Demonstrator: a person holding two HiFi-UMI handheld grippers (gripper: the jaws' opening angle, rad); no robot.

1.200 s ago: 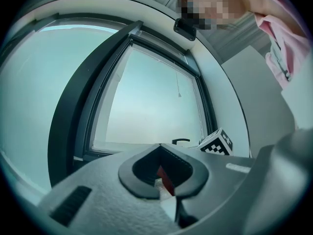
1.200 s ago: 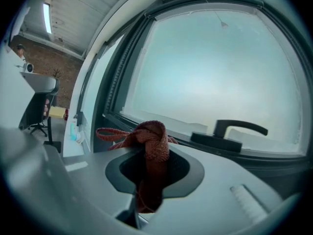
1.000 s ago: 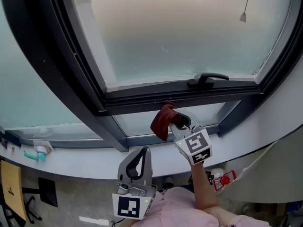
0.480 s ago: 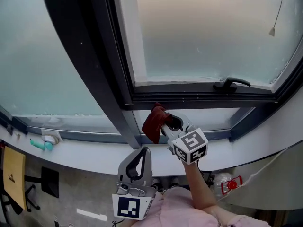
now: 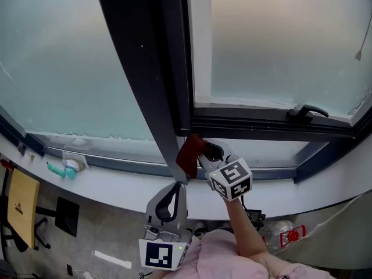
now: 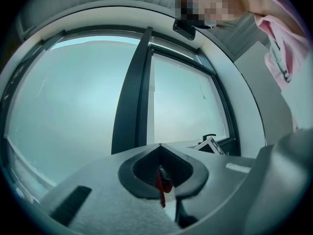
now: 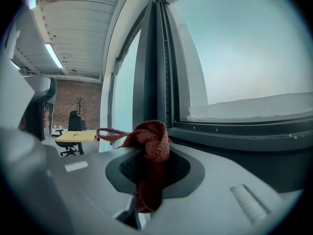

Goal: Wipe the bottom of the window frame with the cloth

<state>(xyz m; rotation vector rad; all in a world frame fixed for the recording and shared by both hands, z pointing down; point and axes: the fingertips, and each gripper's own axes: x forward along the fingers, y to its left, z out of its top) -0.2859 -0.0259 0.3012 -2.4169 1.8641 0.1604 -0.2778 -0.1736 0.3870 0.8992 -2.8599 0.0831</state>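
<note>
A dark red cloth [image 5: 187, 154] hangs bunched from my right gripper [image 5: 200, 153], which is shut on it. The cloth sits at the foot of the dark vertical post [image 5: 152, 92], just under the bottom rail of the window frame [image 5: 256, 125]. In the right gripper view the knotted cloth [image 7: 149, 143] fills the jaws of the right gripper [image 7: 146, 168], with the frame rail [image 7: 234, 131] close on the right. My left gripper [image 5: 173, 189] stays low by the person's body, jaws shut and empty. The left gripper [image 6: 160, 156] points up at the glass.
A black window handle [image 5: 307, 111] lies on the rail to the right. A white sill [image 5: 116, 185] runs below the frame, with a teal object [image 5: 63, 168] at its left. A yellow table [image 5: 20, 205] stands on the floor below. A pull cord [image 5: 360, 54] hangs at far right.
My right gripper has carried the cloth leftward along the frame, away from the handle, to the foot of the vertical post. The left gripper has stayed put.
</note>
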